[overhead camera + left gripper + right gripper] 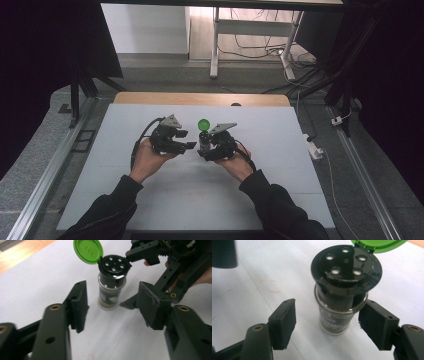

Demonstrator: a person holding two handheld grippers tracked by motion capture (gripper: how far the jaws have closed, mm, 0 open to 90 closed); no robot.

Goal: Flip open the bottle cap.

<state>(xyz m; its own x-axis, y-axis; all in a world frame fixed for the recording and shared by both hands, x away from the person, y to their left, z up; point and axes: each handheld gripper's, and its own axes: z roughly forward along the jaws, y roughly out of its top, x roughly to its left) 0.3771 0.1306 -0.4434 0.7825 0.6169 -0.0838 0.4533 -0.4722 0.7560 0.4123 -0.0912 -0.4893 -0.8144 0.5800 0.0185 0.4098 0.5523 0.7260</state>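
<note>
You are holding both tongs open, with nothing gripped. The spice jar (338, 307) is standing upright on the bench (150, 200), its long axis vertical and its green lid (88, 251) flipped back off the shaker top. It is sitting right between the pads of your right tongs (332, 325), untouched. From your left tongs (112, 307) it is lying straight ahead, beyond the tips. Your right hand is nearer, so any new grip is favouring that side.
</note>
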